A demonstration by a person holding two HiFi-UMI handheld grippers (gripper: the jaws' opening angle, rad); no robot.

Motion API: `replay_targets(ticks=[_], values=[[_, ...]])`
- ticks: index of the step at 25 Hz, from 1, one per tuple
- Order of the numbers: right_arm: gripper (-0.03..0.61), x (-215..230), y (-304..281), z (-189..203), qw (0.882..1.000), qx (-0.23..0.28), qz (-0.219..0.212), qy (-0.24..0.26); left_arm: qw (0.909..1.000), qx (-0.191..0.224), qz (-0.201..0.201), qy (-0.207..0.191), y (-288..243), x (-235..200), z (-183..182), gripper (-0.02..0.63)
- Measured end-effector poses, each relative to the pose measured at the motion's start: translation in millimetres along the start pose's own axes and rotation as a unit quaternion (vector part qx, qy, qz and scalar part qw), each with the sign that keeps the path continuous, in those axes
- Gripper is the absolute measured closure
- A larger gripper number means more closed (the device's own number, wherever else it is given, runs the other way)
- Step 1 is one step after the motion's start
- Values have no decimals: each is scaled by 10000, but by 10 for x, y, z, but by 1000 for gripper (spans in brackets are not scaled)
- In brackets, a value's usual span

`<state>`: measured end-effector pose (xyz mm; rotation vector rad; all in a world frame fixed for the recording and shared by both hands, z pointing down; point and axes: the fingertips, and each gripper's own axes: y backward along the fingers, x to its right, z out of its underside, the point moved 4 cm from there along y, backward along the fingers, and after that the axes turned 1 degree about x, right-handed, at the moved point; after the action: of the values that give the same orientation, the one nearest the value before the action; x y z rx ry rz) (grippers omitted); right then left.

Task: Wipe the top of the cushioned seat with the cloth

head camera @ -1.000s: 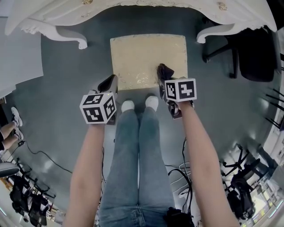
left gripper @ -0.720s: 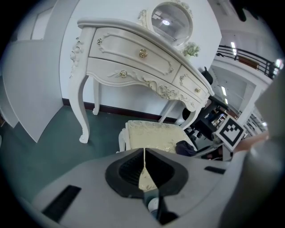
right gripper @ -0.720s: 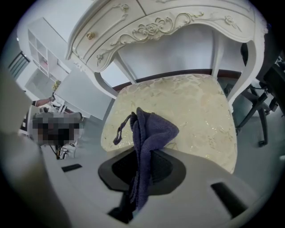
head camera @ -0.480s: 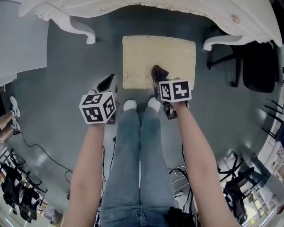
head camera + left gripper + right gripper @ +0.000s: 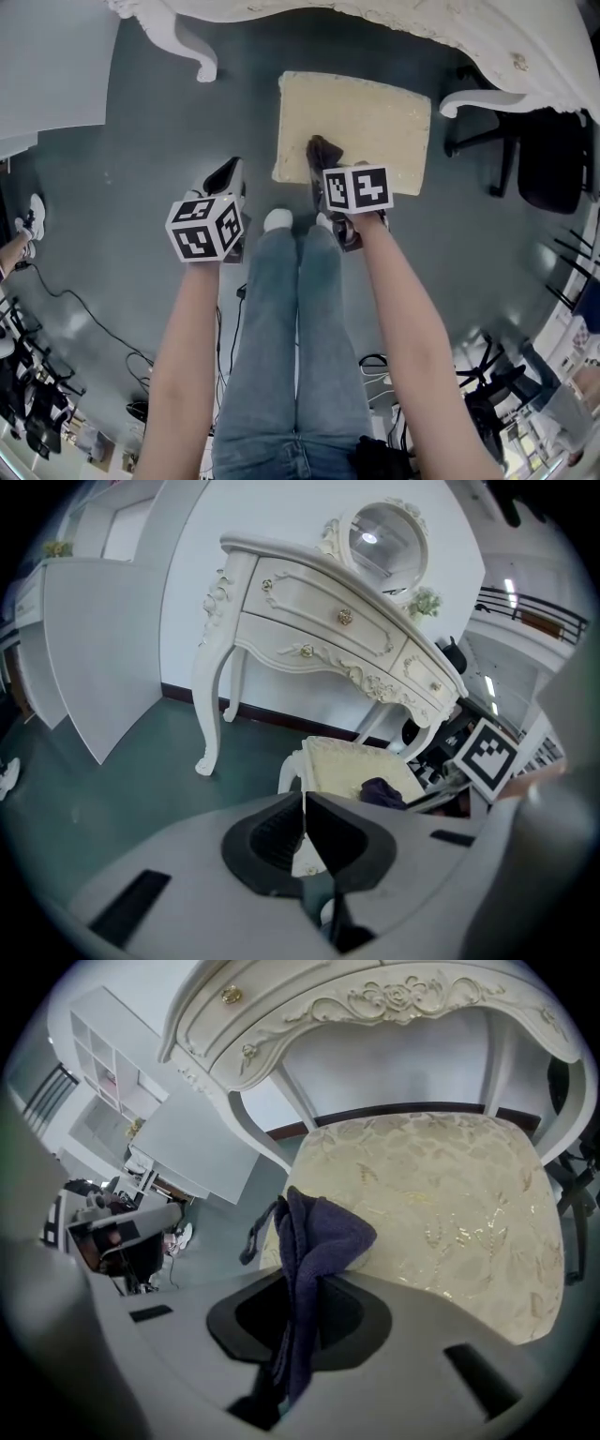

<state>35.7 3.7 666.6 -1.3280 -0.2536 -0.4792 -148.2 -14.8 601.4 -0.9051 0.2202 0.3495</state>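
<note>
Overhead, the right gripper [image 5: 321, 161] clamps a dark purple knitted cloth [image 5: 324, 147] at the near left edge of the cream brocade cushioned seat [image 5: 375, 117]. The left gripper [image 5: 305, 810] view shows its jaws together and empty, left of the seat. In the right gripper view, the seat stretches ahead and right of the fingers.

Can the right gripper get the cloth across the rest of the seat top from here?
Probably yes. The right gripper holds the cloth at the near edge of the cushioned seat, and nothing lies on the cushion ahead; the dressing table stands beyond its far edge.
</note>
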Motion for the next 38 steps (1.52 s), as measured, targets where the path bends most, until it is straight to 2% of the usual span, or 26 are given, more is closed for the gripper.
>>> replay_targets(ticks=[14, 24, 29, 38], values=[[541, -532, -338, -165, 9987, -187, -251, 399, 9993, 96, -243, 285, 203, -410, 78, 604], [541, -987, -650, -189, 9948, -394, -434, 837, 9983, 137, -452, 342, 344, -746, 87, 604], [541, -1092, -511, -257, 9946, -308, -463, 871, 9976, 238, -520, 391, 463, -766, -24, 604], [541, -1231, 136, -473, 9952, 129, -546, 807, 9977, 506, -366, 264, 747, -464, -365, 604]])
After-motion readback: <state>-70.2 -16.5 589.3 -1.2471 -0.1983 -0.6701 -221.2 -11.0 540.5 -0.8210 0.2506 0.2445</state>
